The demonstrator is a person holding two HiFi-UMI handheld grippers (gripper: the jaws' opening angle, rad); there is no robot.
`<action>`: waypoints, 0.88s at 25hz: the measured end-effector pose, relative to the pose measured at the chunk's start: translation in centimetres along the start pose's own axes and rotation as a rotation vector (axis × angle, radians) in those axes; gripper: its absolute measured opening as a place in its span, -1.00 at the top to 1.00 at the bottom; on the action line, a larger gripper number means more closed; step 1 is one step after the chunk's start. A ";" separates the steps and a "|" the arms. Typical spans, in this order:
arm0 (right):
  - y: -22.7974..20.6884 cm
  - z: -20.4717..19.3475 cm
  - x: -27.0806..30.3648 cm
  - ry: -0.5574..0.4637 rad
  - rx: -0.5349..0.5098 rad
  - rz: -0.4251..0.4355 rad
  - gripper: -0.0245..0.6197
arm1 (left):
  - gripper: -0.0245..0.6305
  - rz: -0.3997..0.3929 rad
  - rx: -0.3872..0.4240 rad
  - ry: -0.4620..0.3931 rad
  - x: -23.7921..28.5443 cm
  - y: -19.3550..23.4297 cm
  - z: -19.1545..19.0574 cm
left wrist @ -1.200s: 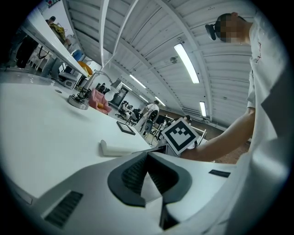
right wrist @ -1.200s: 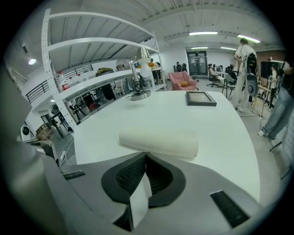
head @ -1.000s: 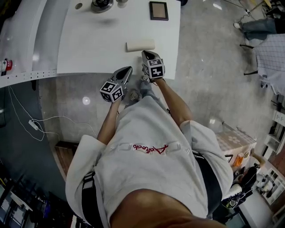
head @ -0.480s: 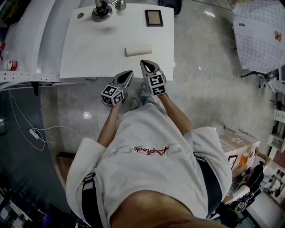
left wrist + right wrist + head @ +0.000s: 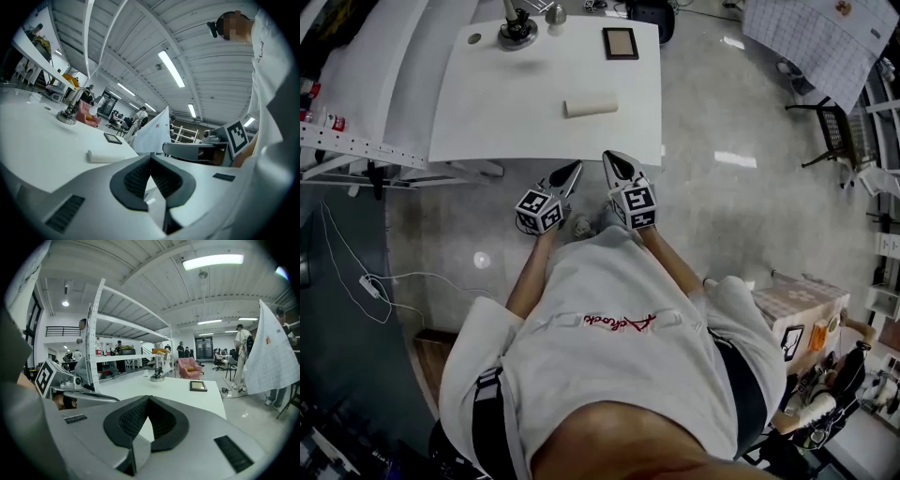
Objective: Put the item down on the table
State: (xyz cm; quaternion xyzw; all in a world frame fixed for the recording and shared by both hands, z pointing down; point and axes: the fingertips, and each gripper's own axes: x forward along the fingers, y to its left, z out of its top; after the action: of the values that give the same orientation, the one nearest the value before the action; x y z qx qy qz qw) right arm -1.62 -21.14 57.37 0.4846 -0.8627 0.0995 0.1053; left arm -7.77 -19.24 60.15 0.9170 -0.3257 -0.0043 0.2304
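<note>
A cream roll (image 5: 591,108) lies on its side on the white table (image 5: 506,112), apart from both grippers; the left gripper view also has this roll (image 5: 105,157) on the tabletop. My left gripper (image 5: 575,166) and my right gripper (image 5: 611,156) hang side by side in the air, just off the table's near edge and over the floor. Both are shut with nothing between their jaws. The left gripper's tips (image 5: 150,157) meet, and the right gripper's tips (image 5: 148,398) meet too. Each gripper points toward the table.
On the far part of the table stand a dark picture frame (image 5: 620,43) and a metal stand (image 5: 517,30). A white shelf rack (image 5: 356,141) runs along the left. A cable (image 5: 366,272) lies on the floor. A chequered cloth (image 5: 825,42) hangs at the upper right.
Both grippers have drawn back from the table's edge and risen, the right one further. The roll stays where it lay on the table.
</note>
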 end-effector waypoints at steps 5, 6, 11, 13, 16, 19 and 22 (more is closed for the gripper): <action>0.3 -0.4 -2.4 -0.009 0.007 0.005 0.90 | 0.87 0.018 0.014 -0.015 -1.2 -1.2 -0.2; 0.3 -0.2 -2.6 -0.015 0.010 0.007 0.90 | 0.87 0.026 0.019 -0.020 -1.3 -1.3 -0.1; 0.5 -0.5 -5.3 -0.025 0.023 0.021 0.90 | 0.87 0.054 0.039 -0.018 -1.7 -3.5 -0.6; 0.5 -0.7 -6.9 -0.024 0.027 0.029 0.90 | 0.87 0.059 0.039 -0.020 -1.7 -5.1 -1.0; 0.3 -1.4 -9.1 -0.023 0.028 0.036 0.90 | 0.87 0.061 0.050 -0.020 -1.9 -7.7 -1.9; 0.6 -2.2 -11.1 -0.020 0.029 0.046 0.90 | 0.87 0.072 0.049 -0.022 -2.6 -9.7 -3.1; 1.0 -2.7 -12.7 -0.028 0.028 0.055 0.91 | 0.87 0.081 0.054 -0.020 -3.4 -11.3 -4.2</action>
State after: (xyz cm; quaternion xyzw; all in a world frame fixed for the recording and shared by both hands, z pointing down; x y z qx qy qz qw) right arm 4.16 -9.54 56.31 0.4635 -0.8755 0.1078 0.0838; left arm -3.02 -7.73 58.60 0.9089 -0.3647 0.0047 0.2023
